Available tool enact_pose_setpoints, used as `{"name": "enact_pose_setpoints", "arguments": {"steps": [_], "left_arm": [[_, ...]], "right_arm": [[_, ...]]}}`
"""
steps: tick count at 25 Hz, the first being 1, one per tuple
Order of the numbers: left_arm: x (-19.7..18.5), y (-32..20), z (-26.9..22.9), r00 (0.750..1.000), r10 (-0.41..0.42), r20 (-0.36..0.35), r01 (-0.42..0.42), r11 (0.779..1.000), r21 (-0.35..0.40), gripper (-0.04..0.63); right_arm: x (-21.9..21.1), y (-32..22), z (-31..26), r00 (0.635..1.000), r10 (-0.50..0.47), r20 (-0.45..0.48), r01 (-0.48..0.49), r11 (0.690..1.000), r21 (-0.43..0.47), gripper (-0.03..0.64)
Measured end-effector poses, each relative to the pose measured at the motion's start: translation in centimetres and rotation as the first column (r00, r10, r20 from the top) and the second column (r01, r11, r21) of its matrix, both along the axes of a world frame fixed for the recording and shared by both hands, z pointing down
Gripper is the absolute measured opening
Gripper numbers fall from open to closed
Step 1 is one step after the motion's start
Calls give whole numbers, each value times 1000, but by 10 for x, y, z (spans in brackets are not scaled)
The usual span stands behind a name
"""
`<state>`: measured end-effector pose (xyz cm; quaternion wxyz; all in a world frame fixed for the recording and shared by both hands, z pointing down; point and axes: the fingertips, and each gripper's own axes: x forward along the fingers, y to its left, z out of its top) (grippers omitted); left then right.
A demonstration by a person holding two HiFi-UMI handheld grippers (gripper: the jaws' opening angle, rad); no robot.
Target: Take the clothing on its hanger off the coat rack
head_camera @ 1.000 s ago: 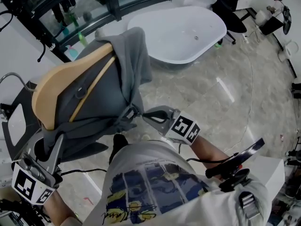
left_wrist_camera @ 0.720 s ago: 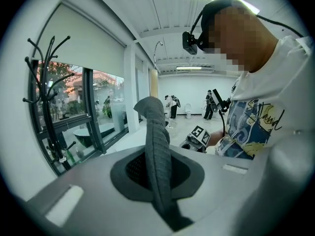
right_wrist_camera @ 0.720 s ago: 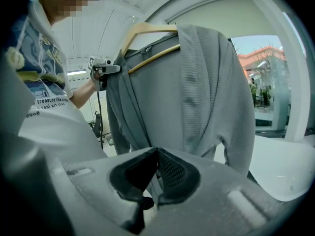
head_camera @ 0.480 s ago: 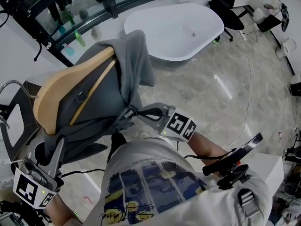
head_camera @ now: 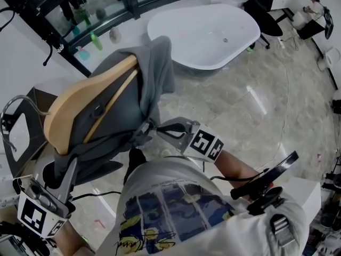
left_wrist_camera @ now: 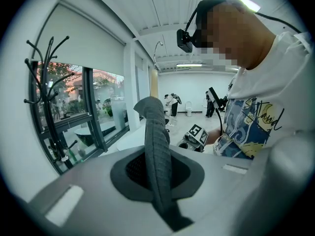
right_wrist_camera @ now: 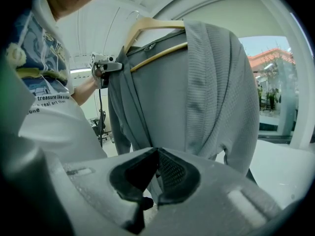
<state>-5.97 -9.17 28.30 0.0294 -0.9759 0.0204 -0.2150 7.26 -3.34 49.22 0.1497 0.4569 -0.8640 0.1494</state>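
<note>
White oval tub (head_camera: 197,36) on the floor, only a small drain fitting seen inside. Grey knitted garment (head_camera: 114,121) draped over a pale wooden hanger (head_camera: 80,103), held up between the claws: left gripper (head_camera: 68,164) clamped on a fold of it, right gripper (head_camera: 153,127) pinched shut on its lower edge. Only the left gripper view shows the black branching coat rack (left_wrist_camera: 47,82) by the window, apart from the garment

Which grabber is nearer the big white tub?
The right gripper, pinching the grey top mid-picture; the left gripper grips it in the bottom corner.
</note>
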Motion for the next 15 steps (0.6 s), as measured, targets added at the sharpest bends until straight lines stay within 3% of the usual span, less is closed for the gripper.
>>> {"name": "enact_pose_setpoints", "arguments": {"steps": [15], "left_arm": [[-7, -5, 2, 1000, 3, 0, -3, 1000, -18, 0]], "right_arm": [[-7, -5, 2, 1000, -7, -9, 7, 1000, -11, 2]]}}
